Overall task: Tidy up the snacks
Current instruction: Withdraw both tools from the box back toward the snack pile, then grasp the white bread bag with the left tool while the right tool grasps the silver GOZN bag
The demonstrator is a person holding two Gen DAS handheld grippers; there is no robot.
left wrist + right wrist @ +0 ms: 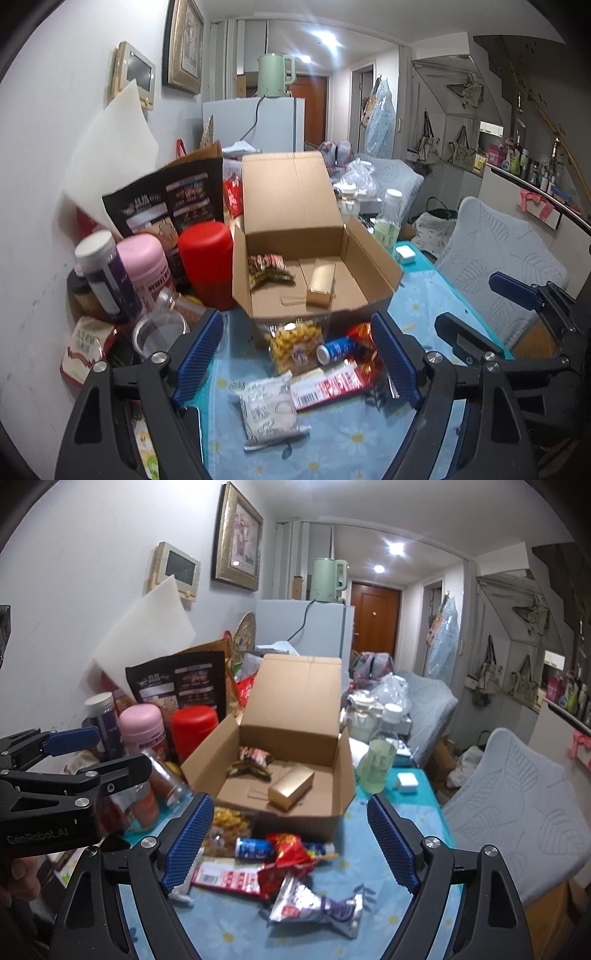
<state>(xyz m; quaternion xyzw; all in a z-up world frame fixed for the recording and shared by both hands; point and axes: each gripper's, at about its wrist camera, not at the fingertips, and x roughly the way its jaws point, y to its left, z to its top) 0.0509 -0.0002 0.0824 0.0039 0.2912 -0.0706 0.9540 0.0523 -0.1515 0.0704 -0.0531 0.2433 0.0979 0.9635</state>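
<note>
1. Snack pile on the blue daisy tablecloth, just in front of the open cardboard box: yellow snack bag, small blue can on its side, red crinkly packet, red-and-white barcode pack, white printed pouch, silver-purple wrapper.
2. Already in the box: a red-and-dark snack packet at the back left, a gold box near the middle.
3. Left gripper has its jaws spread wide, nothing between the pads. The pile lies ahead of and between the fingers; no contact visible.
4. Right gripper also spread wide and empty. Barcode pack and red packet sit between its fingers, silver-purple wrapper nearest the camera. Untouched.
5. Grippers are side by side, both pointed at the pile and the box behind it.
6. Left of the box: red canister, pink canister, white-capped dark bottle, black printed bag leaning at the wall.
7. Right of the box: clear bottle of pale green liquid, white charger block.
8. Grey leaf-pattern chair at the table's right edge.
</note>
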